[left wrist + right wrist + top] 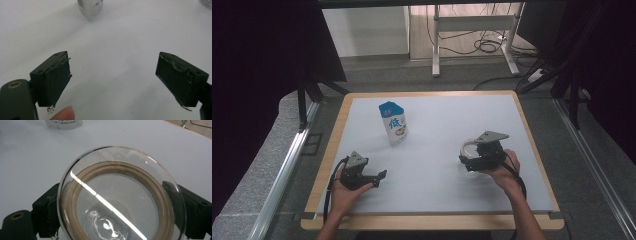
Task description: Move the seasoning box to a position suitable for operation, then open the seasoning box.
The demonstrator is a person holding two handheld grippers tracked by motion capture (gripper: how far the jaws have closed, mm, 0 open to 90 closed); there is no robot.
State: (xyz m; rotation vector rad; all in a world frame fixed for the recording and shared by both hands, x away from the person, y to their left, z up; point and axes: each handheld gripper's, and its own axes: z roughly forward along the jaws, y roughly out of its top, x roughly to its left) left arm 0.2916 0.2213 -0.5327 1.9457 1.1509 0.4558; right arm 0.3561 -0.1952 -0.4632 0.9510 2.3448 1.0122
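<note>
A blue and white milk carton (393,124) stands upright on the white tabletop (442,112), left of centre; its base shows in the left gripper view (90,7) and in the right gripper view (63,123). My left gripper (379,177) rests low at the front left, open, with nothing between its pads (112,65). At the front right my right gripper (469,162) is shut on a round clear glass lid (468,149) with a tan ring inside. The lid (120,195) sits between both jaws, just above the tabletop.
The tabletop has a wooden border (432,221). Metal rails (282,175) run along both sides of the table. Beyond the far edge stand a desk frame (437,40) and floor cables (487,46). Black curtains hang left and right.
</note>
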